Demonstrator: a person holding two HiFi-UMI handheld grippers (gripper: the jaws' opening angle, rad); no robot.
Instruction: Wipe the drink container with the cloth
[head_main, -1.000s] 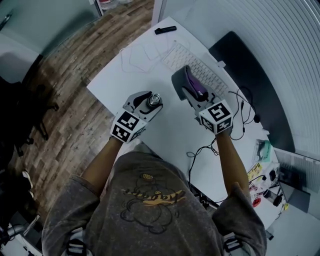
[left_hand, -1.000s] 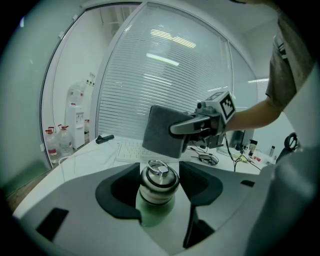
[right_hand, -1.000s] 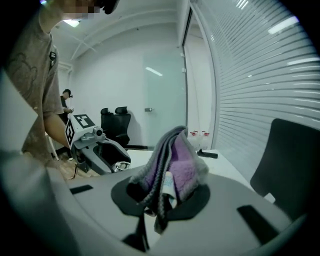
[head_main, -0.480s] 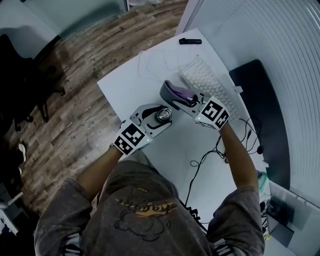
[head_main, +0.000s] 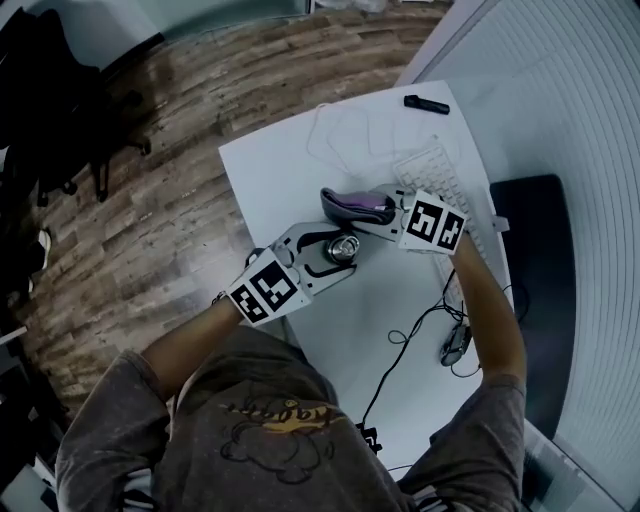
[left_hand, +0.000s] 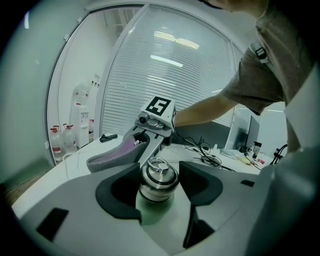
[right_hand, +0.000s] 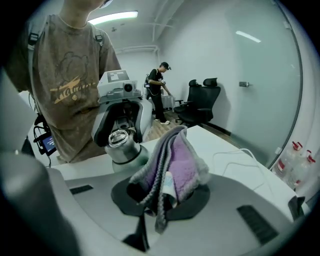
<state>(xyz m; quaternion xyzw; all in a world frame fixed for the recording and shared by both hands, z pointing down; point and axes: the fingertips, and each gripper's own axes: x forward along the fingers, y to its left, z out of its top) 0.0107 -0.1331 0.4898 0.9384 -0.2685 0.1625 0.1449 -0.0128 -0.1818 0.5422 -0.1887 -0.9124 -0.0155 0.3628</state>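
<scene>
My left gripper (head_main: 336, 251) is shut on a drink bottle (head_main: 345, 247) with a shiny steel cap and a pale green body, held above the white table (head_main: 280, 170). In the left gripper view the bottle (left_hand: 157, 181) stands upright between the dark pads. My right gripper (head_main: 362, 212) is shut on a folded grey and purple cloth (head_main: 354, 204), which hangs just beyond the bottle's cap. The right gripper view has the cloth (right_hand: 174, 162) bunched in the jaws, with the bottle (right_hand: 121, 145) close on its left; whether they touch I cannot tell.
A white keyboard (head_main: 441, 178), a black pen-like object (head_main: 427, 104) and a thin white cable (head_main: 345, 128) lie at the table's far end. A mouse (head_main: 455, 345) and black cables lie near me. Wood floor borders the left edge. A person (right_hand: 159, 92) and office chairs (right_hand: 200, 102) are far off.
The right gripper has brought the cloth leftward, from well apart to right beside the bottle's cap. The left gripper has kept hold of the bottle.
</scene>
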